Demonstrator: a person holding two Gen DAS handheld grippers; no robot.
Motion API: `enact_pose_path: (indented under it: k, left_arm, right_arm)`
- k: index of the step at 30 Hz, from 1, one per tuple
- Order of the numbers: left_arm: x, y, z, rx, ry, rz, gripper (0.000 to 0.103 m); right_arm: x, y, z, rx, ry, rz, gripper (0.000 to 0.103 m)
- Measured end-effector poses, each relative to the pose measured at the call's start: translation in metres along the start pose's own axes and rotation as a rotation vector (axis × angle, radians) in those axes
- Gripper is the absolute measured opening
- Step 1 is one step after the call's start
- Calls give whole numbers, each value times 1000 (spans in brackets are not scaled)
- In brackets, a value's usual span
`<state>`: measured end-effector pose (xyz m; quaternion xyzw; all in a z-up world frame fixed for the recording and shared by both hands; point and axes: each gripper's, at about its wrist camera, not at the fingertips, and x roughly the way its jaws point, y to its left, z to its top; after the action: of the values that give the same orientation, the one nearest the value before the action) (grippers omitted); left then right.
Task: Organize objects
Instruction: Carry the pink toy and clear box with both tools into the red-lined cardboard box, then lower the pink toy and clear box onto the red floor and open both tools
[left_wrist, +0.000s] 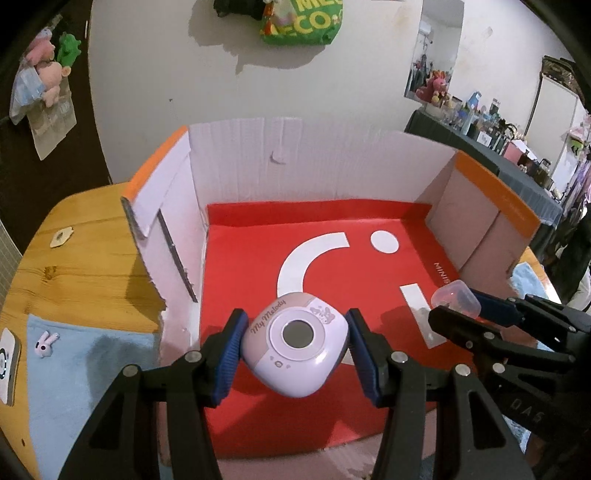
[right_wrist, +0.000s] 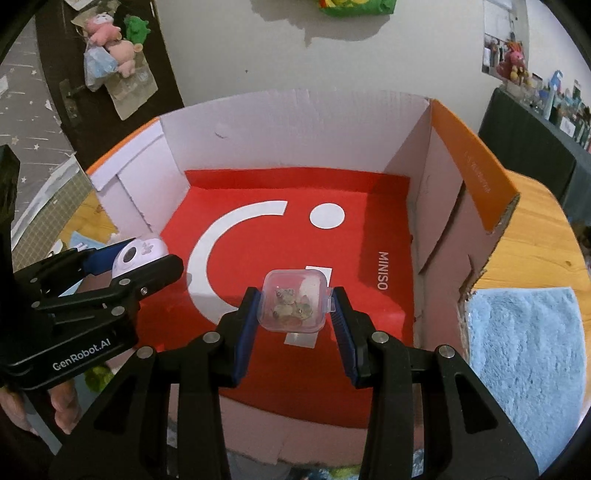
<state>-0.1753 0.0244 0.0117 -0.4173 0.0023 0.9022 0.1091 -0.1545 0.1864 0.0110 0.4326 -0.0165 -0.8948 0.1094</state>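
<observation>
Left wrist view: white wall behind, green snack bag (left_wrist: 302, 22) hanging high on it, plush toys (left_wrist: 48, 62) on a dark door far left. Round wooden table (left_wrist: 85, 254) below, bearing an open cardboard box (left_wrist: 236, 162) with white inner walls, orange flap edges and a red floor (left_wrist: 258, 258) printed with a white arc and dot. Left gripper (left_wrist: 295, 350) above the box's near part, blue pads clamped on both sides of a lilac My Melody mini camera (left_wrist: 295, 347), lens facing the view. Left of the fingers, on a blue towel (left_wrist: 92, 369), a small bunny-shaped trinket (left_wrist: 46, 344). To the right, the right gripper (left_wrist: 458, 306) pinching a small clear plastic case (left_wrist: 458, 295).

Right wrist view: same wall, door and box (right_wrist: 295, 122), MINISO lettering on the red floor (right_wrist: 369, 229). Right gripper (right_wrist: 295, 306) over the floor's near middle, pads pressed on the clear plastic case (right_wrist: 295, 302) holding small metal trinkets. Left of it, at about the same height, the left gripper (right_wrist: 136, 258) gripping the mini camera (right_wrist: 138, 254), a hand (right_wrist: 59, 410) beneath its body. Right of the fingers, outside the box wall, a blue towel (right_wrist: 524, 362) on the table (right_wrist: 535, 229).
</observation>
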Motion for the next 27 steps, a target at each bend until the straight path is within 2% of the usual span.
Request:
enact_pose_path:
  k: [14,27]
  left_arm:
    - [19,-3,3,31,50,2,57]
    - [34,-7,0,44,115,-5,57]
  right_arm:
    - [19,-7,3,19,72,-3,37]
    - [19,-10,-4,27,85,-9,37]
